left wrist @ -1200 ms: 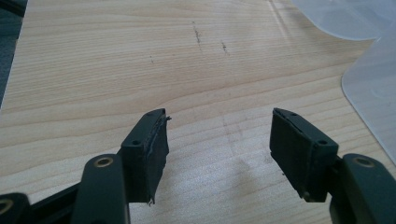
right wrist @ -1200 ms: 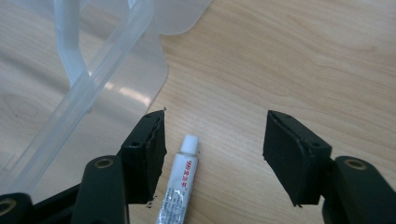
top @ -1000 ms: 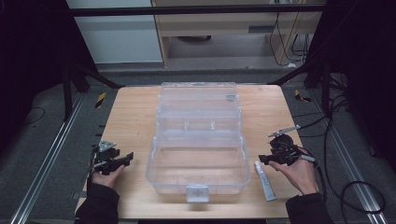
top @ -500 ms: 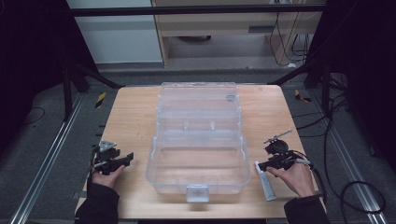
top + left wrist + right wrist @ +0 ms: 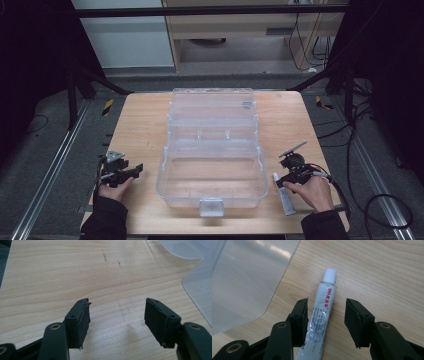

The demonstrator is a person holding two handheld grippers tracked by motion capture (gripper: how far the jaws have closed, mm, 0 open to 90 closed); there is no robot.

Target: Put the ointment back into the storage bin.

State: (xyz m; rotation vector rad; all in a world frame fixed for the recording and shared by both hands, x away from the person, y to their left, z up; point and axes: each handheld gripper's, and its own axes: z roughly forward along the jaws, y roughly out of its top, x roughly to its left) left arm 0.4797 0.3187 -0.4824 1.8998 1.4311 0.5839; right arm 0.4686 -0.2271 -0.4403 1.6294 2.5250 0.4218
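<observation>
Two grippers rest on the table [image 5: 140, 125] in the high view: left gripper [image 5: 131, 171] beside the clear box [image 5: 212, 150], right gripper [image 5: 284, 179] over the tube [image 5: 285, 196]. Left gripper view: jaws spread, nothing between them. Right gripper view: jaws have just been closing and straddle the tube [image 5: 319, 317]; one pad [image 5: 302, 317] is at the tube's side, the other stands clear.
</observation>
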